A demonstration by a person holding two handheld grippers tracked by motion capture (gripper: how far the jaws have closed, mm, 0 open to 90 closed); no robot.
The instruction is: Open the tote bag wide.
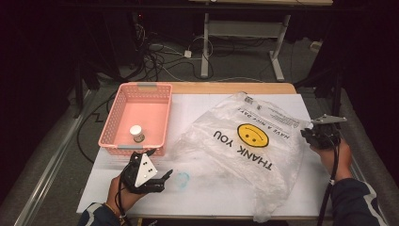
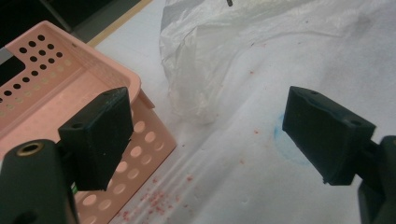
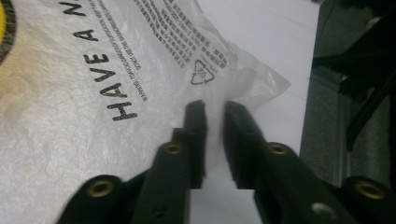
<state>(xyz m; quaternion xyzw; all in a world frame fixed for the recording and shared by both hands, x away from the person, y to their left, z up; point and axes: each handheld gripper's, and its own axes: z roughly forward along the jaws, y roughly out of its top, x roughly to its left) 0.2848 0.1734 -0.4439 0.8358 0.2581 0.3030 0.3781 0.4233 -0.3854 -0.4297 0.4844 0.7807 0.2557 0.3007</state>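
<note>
Plastic bag (image 1: 244, 141) crinkly, translucent; right tongs (image 3: 215, 114) narrow at its edge; left tongs (image 2: 205, 135) wide.

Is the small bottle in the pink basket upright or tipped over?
Upright: the small bottle stands on the floor of the pink basket, white cap on top.

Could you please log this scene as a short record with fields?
surface: white table
bag: clear plastic bag, smiley print, lying flat
basket: pink basket at table's left, holding a small white-capped bottle
left gripper: left gripper open, nothing between jaws, beside the basket's corner
right gripper: right gripper, jaws slightly apart at the bag's right edge; grip unclear
</note>
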